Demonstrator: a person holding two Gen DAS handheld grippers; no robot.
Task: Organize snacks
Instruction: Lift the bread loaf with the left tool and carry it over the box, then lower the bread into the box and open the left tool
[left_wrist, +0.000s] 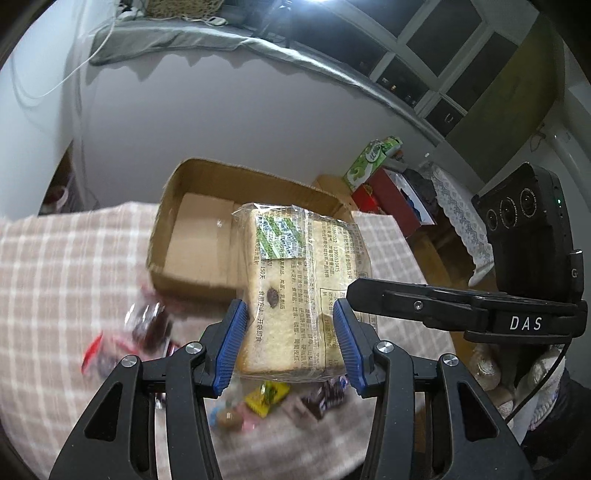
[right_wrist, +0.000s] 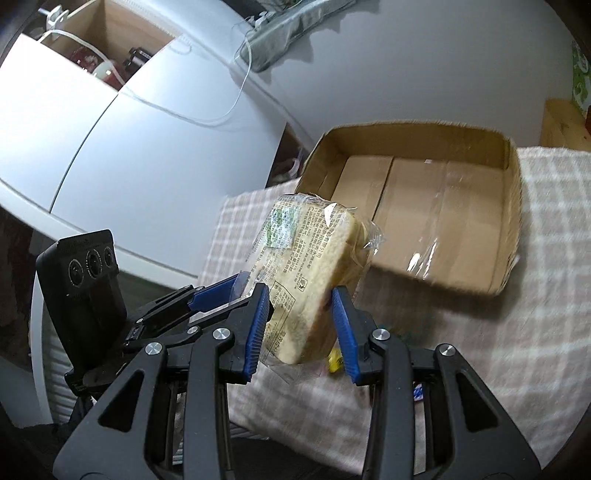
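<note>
Both grippers hold the same wrapped bread pack above the tabletop: the left gripper pinches its near end across the width, and the right gripper pinches it from the other side. The pack's long axis points away from the jaws toward the cardboard box, which lies just beyond it. The box looks empty. Small snacks lie loose on the cloth below.
</note>
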